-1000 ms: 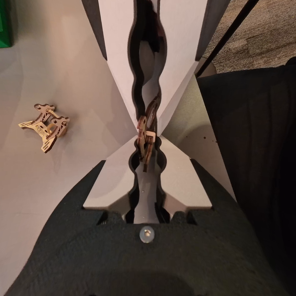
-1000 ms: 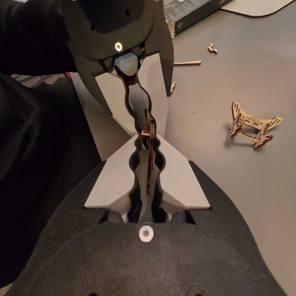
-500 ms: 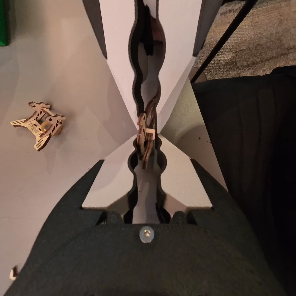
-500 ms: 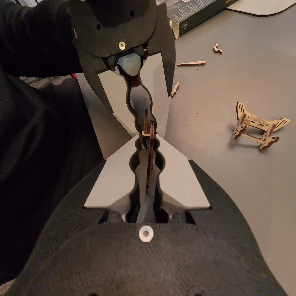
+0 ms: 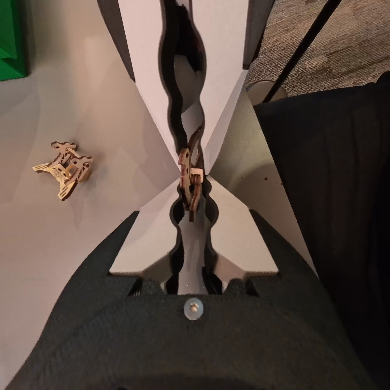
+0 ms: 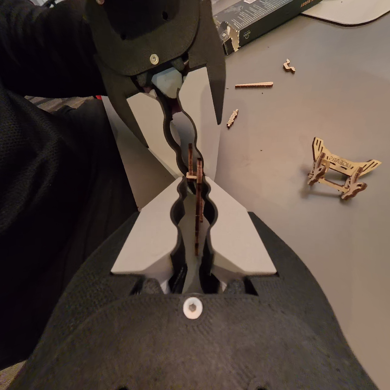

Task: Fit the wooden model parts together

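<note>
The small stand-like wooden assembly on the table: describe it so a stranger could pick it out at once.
Start from the grey table and look to the right of the two tools meeting tip to tip. There stands the wooden assembly, alone on four splayed legs under a curved top plate. Unlike the loose flat pieces farther back, the thin stick and the small hooked piece, it is built up and stands upright.

The left gripper [image 5: 191, 190] meets the right gripper [image 5: 190, 152] tip to tip, jaws pinching joined wooden parts [image 5: 190, 183]; a wooden stand [image 5: 63, 169] sits on the tabletop [image 5: 42, 232].
</note>
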A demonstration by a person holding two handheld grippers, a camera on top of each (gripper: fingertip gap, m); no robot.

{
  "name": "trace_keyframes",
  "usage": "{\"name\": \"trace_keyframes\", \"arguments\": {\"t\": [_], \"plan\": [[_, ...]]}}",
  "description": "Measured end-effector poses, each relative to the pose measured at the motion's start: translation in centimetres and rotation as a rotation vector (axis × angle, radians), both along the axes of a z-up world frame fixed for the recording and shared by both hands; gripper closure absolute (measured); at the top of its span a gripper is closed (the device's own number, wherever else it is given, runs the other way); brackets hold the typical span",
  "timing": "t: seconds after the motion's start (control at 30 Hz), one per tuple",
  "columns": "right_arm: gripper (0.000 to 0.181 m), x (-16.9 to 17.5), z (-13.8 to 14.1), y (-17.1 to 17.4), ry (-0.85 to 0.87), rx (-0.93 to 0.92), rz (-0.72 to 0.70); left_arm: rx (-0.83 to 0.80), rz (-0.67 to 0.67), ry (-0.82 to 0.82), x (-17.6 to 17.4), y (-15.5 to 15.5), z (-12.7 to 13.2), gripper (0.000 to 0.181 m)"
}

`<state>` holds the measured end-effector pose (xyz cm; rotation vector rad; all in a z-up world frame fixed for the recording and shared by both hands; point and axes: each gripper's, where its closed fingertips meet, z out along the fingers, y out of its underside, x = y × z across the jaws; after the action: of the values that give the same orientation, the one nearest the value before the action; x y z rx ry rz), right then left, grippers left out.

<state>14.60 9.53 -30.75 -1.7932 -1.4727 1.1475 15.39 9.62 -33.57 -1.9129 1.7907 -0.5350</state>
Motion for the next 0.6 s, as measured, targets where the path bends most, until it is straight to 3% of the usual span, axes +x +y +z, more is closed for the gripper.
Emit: {"name": "trace_keyframes", "arguments": {"t": [0.2,0.3,0.4,0.6], "plan": [[0.172,0.0,0.0,0.0,0.001,-0.007,0.012,0.000,0.000,-0.002,0.0,0.0,-0.1,0.170],[0.171,-0.1,0.0,-0.2,0.001,-0.074,0.033,-0.131,0.007,-0.026,-0.1,-0.6,-0.1,0.167],[0.171,0.0,1.4,0.5,0.086,-0.147,0.012,-0.113,0.089,-0.093,-0.6,0.8,1.0,0.162],[0.171,0.0,4.1,1.5,0.251,-0.318,-0.021,-0.250,0.227,-0.336,-1.4,1.0,3.7,0.158]]}}
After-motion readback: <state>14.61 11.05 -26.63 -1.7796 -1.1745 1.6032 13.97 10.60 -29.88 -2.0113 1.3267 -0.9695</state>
